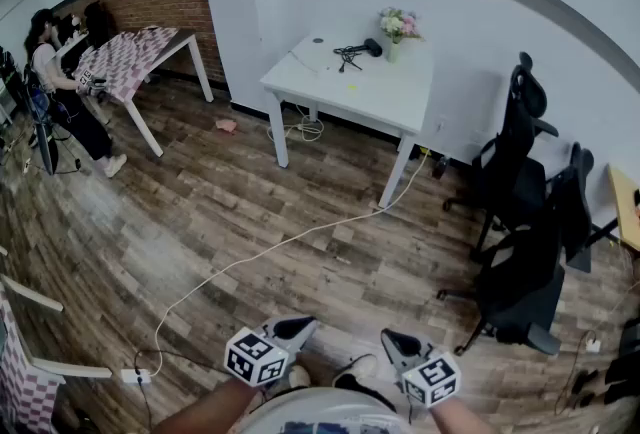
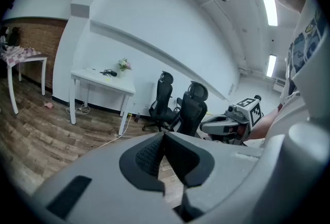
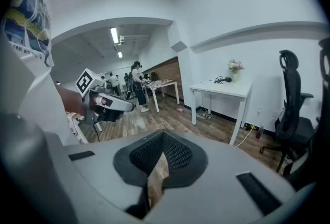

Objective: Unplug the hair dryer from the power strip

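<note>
The black hair dryer (image 1: 360, 49) lies on the far white table (image 1: 330, 92), beside a vase of flowers (image 1: 398, 25); it also shows small as the hair dryer (image 2: 108, 72) and the hair dryer (image 3: 223, 79). A cream cable (image 1: 290, 242) runs from that table across the wooden floor to a small white power strip (image 1: 135, 375) at the lower left. My left gripper (image 1: 295, 327) and right gripper (image 1: 398, 342) hang close to the body, far from the table. Both are shut with nothing between the jaws, as the left gripper (image 2: 164, 135) and right gripper (image 3: 164, 134) show.
Two black office chairs (image 1: 515, 172) (image 1: 525, 292) stand to the right of the table. A table with a checked cloth (image 1: 130, 57) and a person (image 1: 65, 87) are at the far left. A white chair frame (image 1: 40, 362) is at the left edge.
</note>
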Motion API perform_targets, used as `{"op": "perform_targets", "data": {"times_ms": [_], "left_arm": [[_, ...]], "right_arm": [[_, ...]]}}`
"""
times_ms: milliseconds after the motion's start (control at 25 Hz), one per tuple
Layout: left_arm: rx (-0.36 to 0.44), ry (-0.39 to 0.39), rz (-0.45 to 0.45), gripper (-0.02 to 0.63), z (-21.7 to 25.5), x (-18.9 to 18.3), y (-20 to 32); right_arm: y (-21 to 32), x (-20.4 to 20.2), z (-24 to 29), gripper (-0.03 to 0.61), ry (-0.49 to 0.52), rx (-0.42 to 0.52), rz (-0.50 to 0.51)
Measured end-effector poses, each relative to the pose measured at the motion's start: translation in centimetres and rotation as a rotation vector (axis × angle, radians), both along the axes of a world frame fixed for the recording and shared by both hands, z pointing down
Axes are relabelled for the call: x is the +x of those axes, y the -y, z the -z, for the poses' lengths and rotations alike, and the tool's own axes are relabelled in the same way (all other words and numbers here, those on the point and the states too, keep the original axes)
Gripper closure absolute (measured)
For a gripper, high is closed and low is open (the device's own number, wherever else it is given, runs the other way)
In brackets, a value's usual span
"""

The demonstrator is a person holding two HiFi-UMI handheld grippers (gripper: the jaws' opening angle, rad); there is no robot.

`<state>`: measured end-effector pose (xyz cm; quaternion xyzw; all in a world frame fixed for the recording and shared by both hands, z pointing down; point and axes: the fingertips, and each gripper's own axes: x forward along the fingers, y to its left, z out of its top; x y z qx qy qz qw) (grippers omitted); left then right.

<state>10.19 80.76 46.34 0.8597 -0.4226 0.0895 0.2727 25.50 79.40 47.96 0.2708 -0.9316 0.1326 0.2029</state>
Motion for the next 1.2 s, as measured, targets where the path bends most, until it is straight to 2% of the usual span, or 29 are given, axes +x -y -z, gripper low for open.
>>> {"op": "perform_targets", "data": {"times_ms": [160,480,640,760,840,920,1200], "left_arm": [[0.012,0.001,0.012,0.611,-0.1,-3.6,-2.8],[0.031,0.004,0.071,0.611,-0.7,-9.3,-6.7],[0.034,0.004,0.106,0.611,-1.1,-11.7,-7.2],[0.032,0.013,0.120,0.610,-1.6,-12.6,-6.4],[0.033,0.014,0.127,0.610,-1.8,-13.1,-5.3],[0.031,0.018,0.133,0.609,-1.9,-13.2,-3.8],[0.012,0.027,0.149,0.609,-1.3,-13.6,3.0]], "right_arm": [[-2.3,-4.4,0.4,0.580,-0.005,0.010,0.024],[-4.7,-10.0,1.1,0.580,-0.015,-0.002,0.057],[-4.8,-12.5,1.6,0.578,0.069,-0.003,0.058],[-4.0,-13.6,2.1,0.577,0.097,0.003,0.055],[-2.8,-14.1,2.0,0.518,0.087,0.001,0.062],[-1.1,-14.2,1.7,0.548,0.078,0.008,0.066],[6.7,-15.3,0.8,0.552,0.101,-0.005,0.100]]}}
